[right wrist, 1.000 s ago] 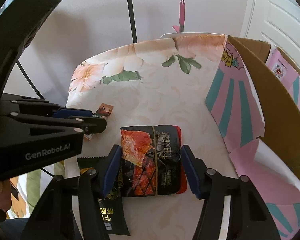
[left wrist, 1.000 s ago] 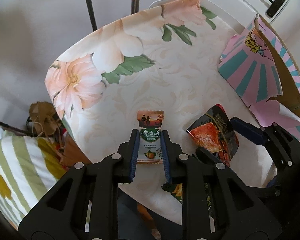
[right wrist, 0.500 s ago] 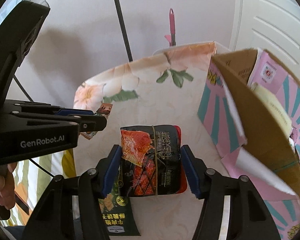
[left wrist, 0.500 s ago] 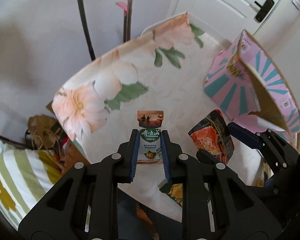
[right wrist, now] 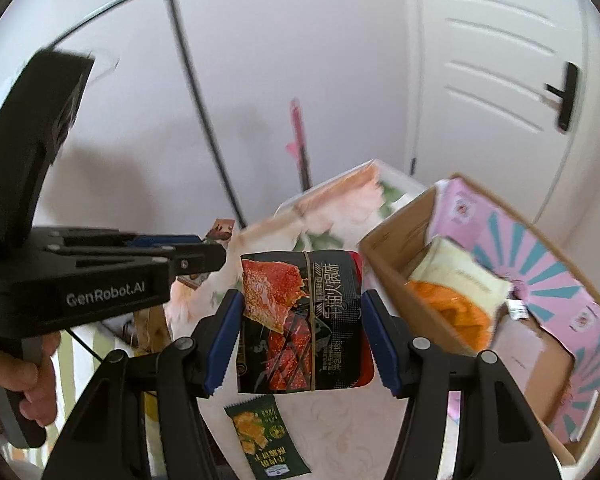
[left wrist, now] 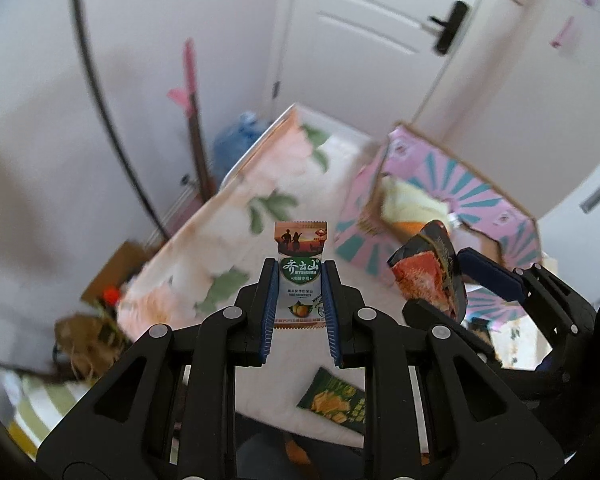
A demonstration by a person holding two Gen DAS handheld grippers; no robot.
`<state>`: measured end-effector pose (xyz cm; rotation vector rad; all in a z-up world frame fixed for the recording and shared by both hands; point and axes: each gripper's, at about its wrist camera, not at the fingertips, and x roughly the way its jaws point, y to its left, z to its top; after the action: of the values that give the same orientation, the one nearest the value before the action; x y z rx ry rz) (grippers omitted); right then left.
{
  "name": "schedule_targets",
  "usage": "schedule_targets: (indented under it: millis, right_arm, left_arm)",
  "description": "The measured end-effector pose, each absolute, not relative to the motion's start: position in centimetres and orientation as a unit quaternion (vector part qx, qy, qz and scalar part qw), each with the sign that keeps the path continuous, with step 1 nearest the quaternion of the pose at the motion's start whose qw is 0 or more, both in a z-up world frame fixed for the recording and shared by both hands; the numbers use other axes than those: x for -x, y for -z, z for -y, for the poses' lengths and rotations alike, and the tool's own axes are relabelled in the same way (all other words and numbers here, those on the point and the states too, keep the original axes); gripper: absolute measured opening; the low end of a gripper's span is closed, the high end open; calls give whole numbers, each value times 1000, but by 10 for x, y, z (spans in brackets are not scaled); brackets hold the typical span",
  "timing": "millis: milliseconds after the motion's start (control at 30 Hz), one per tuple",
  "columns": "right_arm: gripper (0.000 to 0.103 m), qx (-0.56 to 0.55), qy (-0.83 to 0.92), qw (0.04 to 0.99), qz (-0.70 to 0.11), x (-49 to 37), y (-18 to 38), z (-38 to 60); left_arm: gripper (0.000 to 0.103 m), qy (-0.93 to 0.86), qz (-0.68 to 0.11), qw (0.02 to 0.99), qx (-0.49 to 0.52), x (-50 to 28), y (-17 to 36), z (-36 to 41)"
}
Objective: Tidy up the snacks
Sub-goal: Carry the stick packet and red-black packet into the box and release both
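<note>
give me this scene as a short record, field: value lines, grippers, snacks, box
left gripper: shut on small white-green snack packet
right gripper: shut on black-red snack pack, held in the air
on table: dark green snack packet, lying flat
pink cardboard box: open, a white-orange bag inside

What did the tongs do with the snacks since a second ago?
Both tongs lifted their snacks off the table toward the pink box. The left tongs still clamp the small white packet; the right tongs still clamp the black packet. The green packet stayed put.
</note>
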<state>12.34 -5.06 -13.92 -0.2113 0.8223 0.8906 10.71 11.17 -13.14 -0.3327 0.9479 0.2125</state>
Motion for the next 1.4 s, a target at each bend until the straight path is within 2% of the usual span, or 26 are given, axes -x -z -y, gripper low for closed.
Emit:
schedule_targets:
  millis: [300, 600, 867, 1067, 1133, 1167, 1200, 1267, 1400]
  right_arm:
    - [56, 41, -305, 879, -364, -148, 96, 84]
    - [56, -28, -179, 906, -382, -178, 89, 148]
    - [56, -59, -111, 901, -415, -209, 102, 203]
    - [58, -88, -104, 876, -463, -252, 134, 218]
    - [64, -102, -98, 860, -490, -264, 148, 221]
    - [69, -112, -94, 856, -496, -269, 153, 224]
    - [79, -120, -87, 858, -492, -271, 156, 227]
    - [90, -136, -84, 861, -482, -272, 159, 233]
    - [90, -149, -84, 865, -472, -268, 160, 242]
  left_arm:
    - [19, 23, -438, 892, 108, -162, 96, -88]
    - [19, 127, -450, 881, 71, -224, 99, -34]
    - [19, 156, -474, 864, 63, -263, 118, 3]
    - [19, 148, -493, 855, 62, -281, 136, 8]
    - [19, 145, -496, 854, 62, -287, 140, 9]
    - [19, 144, -498, 853, 63, -290, 142, 10]
    - [19, 142, -500, 852, 63, -292, 143, 10]
    - [19, 141, -503, 850, 63, -292, 145, 12]
    - [19, 143, -507, 848, 62, -295, 148, 15]
